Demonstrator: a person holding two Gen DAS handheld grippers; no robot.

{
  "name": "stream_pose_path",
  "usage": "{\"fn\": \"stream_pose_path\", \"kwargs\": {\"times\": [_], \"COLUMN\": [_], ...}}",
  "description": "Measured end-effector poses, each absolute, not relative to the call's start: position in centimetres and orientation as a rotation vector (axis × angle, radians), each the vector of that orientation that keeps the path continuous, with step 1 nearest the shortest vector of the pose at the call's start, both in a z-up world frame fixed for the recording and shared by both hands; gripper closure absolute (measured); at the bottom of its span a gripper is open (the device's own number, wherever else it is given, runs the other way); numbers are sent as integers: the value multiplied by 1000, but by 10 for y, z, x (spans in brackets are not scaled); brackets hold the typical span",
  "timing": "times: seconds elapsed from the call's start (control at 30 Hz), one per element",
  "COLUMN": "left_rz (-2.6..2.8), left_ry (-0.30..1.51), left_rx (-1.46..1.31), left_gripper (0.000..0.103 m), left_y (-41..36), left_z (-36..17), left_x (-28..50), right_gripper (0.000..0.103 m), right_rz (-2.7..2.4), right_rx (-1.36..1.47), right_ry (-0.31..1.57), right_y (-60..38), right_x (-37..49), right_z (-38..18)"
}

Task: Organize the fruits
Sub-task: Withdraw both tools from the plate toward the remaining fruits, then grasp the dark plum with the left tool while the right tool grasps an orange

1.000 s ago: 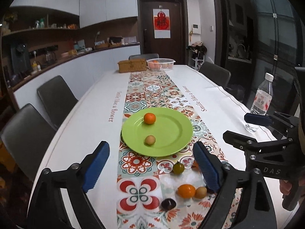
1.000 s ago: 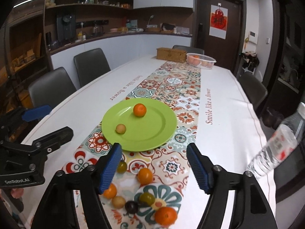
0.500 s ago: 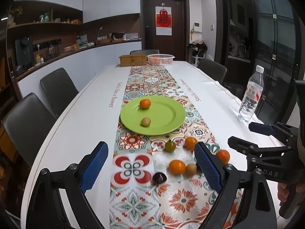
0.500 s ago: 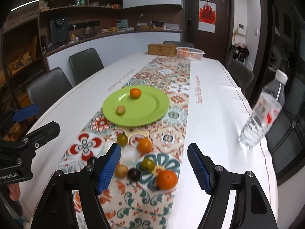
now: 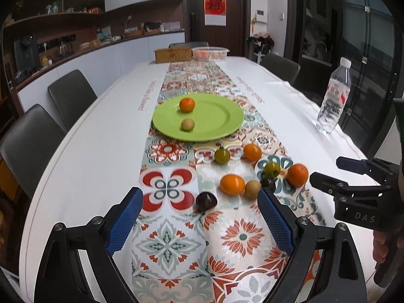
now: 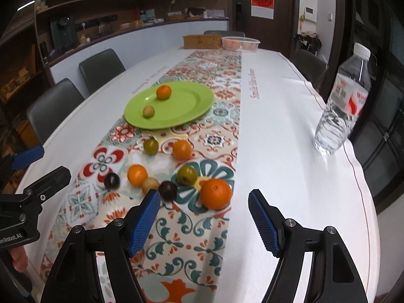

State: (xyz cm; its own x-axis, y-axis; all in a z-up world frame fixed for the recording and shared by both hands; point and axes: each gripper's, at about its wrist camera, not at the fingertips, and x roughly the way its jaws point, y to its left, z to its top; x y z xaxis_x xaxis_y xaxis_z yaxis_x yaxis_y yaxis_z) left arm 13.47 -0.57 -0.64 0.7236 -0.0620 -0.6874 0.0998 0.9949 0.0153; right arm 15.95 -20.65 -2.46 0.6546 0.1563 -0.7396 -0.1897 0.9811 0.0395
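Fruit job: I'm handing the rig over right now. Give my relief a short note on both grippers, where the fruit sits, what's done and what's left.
Left gripper: open, empty, above the runner near a dark plum.
Right gripper: open, empty, lined up on the big orange.
Done: green plate holds a small orange and a tan fruit.
Left: eight loose fruits on the runner before the plate: three orange, two green, two dark, one tan.
Water bottle stands to the right, apart from the fruit.

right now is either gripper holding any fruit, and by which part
Nothing is held: the left gripper and right gripper are both open and empty.
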Motion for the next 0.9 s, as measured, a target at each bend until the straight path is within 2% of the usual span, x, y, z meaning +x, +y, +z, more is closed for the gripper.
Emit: {"fn": "stream_pose_path", "kwargs": {"times": [0.5, 0.77, 0.9], "left_rz": [-83, -87, -98], "left_ry": [891, 933, 953], "left_rx": [55, 41, 27], "left_gripper": [13, 24, 33], "left_y": [-3, -2, -2], "left_z": [-50, -62, -68], "left_x": [167, 186, 194], "right_gripper": [30, 33, 40], "right_rz": [144, 139, 146], "right_rx": [-44, -37, -29], "right_ry": [924, 954, 966], "right_y": [-211, -211, -211], "right_x": [181, 195, 201], "right_z": [-61, -72, -76]}}
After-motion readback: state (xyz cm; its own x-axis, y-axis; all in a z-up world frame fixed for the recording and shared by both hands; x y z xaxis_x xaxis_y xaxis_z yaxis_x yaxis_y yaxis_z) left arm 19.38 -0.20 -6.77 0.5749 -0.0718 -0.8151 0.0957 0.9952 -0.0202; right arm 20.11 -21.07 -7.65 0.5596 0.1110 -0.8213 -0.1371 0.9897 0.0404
